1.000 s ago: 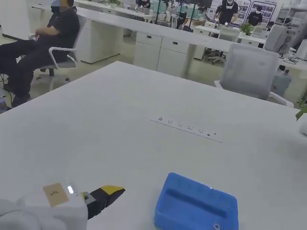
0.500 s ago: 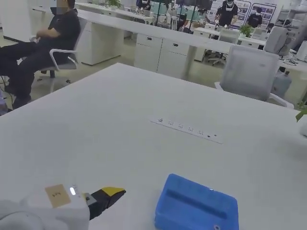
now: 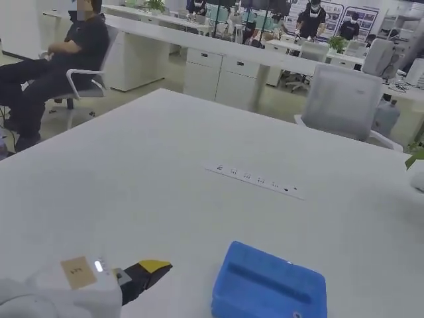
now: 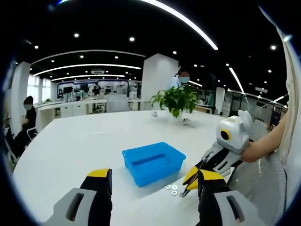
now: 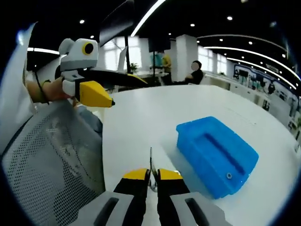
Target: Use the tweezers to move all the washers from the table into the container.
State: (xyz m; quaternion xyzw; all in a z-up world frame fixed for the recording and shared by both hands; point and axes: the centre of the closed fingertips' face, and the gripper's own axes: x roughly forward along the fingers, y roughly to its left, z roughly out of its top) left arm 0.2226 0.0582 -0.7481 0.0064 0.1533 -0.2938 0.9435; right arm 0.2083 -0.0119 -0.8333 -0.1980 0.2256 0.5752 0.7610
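The right gripper (image 5: 151,175), jaws clamped on the tweezers (image 5: 151,162), hung just beside the blue container (image 4: 154,162), tweezer tips near the washers (image 4: 171,189) lying on the table (image 4: 70,141) close to its wall (another washer (image 5: 229,175) already sat inside it), while the left gripper (image 4: 153,178) faced it, jaws wide apart.

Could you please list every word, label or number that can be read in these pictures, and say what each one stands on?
No text here is legible enough to quote.
Marks on the tan sticker on the left gripper: too small and blurred to read.
Print on the posters on the far wall: too small to read.
On the blue container: no lettering visible.
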